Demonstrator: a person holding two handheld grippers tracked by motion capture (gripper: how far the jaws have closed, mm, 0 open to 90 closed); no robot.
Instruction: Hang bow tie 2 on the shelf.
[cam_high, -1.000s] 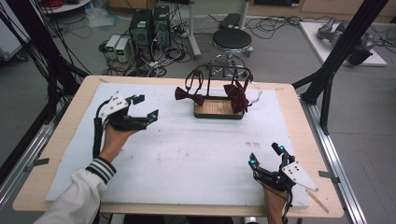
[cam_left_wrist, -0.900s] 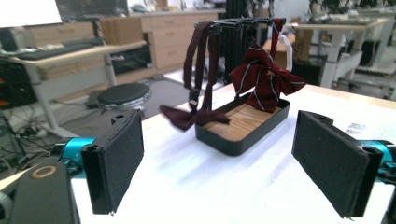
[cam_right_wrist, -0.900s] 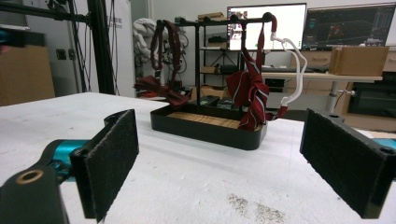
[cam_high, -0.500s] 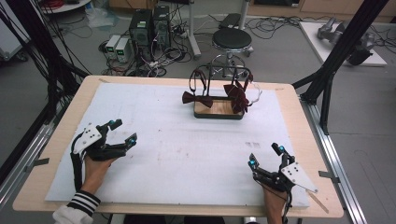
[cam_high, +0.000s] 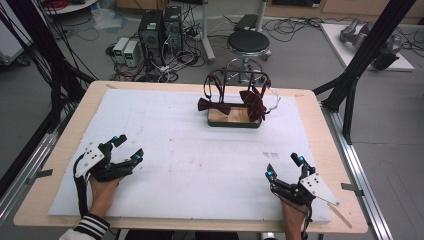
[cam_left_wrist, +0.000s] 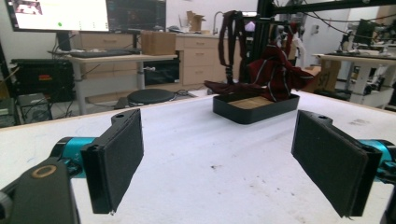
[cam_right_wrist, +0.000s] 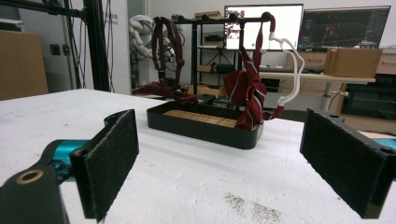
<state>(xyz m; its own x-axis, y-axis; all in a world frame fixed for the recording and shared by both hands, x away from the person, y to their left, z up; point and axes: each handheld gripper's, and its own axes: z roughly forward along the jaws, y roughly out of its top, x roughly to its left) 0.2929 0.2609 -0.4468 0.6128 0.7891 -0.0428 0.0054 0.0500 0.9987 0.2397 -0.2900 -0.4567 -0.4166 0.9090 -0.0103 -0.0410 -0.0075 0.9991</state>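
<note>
A small black rack (cam_high: 235, 80) stands on a black tray with a wooden floor (cam_high: 234, 119) at the back middle of the white mat. Two dark red bow ties hang from it: one at the left (cam_high: 214, 105) (cam_right_wrist: 169, 91), a striped one at the right (cam_high: 254, 104) (cam_right_wrist: 246, 91) (cam_left_wrist: 275, 70). My left gripper (cam_high: 127, 148) (cam_left_wrist: 219, 163) rests low near the front left of the mat, open and empty. Near the front right edge sits my right gripper (cam_high: 285, 166) (cam_right_wrist: 224, 158), also open with nothing between its pads.
The white mat (cam_high: 190, 150) covers most of the wooden table (cam_high: 60, 145). A black stool (cam_high: 248, 42) and computer boxes (cam_high: 159, 25) stand beyond the far edge. Black frame posts (cam_high: 360, 60) rise at both sides.
My left gripper has drawn back from near the rack's left side toward the front left of the mat. The right gripper has stayed put.
</note>
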